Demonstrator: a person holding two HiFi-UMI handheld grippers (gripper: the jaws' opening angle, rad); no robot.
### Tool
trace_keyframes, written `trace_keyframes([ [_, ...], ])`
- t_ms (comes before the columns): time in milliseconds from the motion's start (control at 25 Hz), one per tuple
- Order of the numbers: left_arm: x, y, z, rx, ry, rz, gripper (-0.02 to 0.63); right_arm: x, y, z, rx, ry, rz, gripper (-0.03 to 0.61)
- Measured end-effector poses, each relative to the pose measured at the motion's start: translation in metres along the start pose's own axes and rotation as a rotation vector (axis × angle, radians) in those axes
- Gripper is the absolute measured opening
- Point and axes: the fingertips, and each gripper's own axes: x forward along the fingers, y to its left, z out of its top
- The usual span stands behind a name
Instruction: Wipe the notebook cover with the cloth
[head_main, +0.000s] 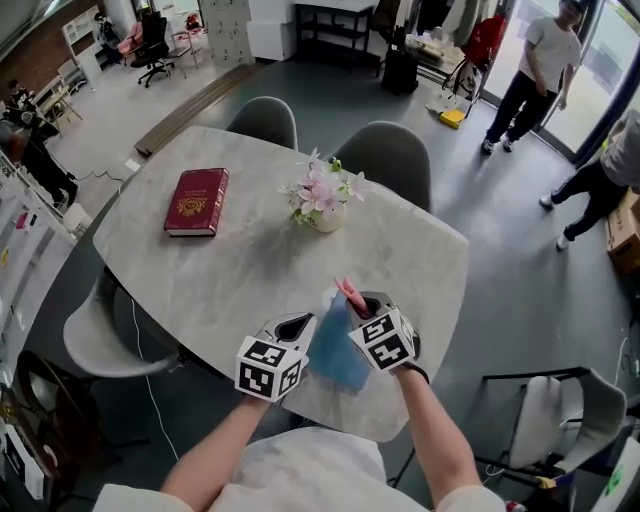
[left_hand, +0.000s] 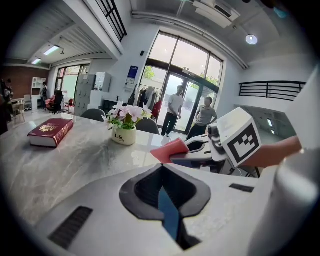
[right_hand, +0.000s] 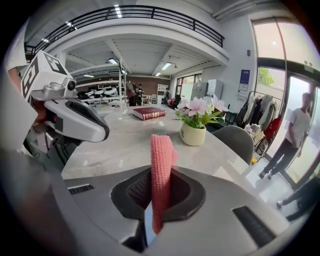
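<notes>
A dark red notebook (head_main: 197, 201) lies flat on the far left part of the marble table (head_main: 200, 290), well away from both grippers; it also shows as the notebook (left_hand: 50, 132) and, far off, the notebook (right_hand: 148, 113). Over the table's near edge, a cloth (head_main: 338, 350), blue on one face and pink on the other, hangs stretched between my grippers. My left gripper (head_main: 300, 325) is shut on its blue edge (left_hand: 167, 210). My right gripper (head_main: 365, 305) is shut on a pink fold (right_hand: 161, 165) that sticks up from its jaws.
A cream vase of pink flowers (head_main: 322, 205) stands mid-table between the grippers and the notebook. Two grey chairs (head_main: 395, 160) sit at the far side, a white chair (head_main: 95, 340) at the left. People (head_main: 535, 70) stand by the glass doors.
</notes>
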Motion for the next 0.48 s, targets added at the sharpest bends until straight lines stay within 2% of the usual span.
trace_keyframes([
  [480,0.018,0.008,0.003,-0.013,0.014,-0.009,0.006,0.037,-0.001,-0.023,-0.076,0.127,0.04,0.015],
])
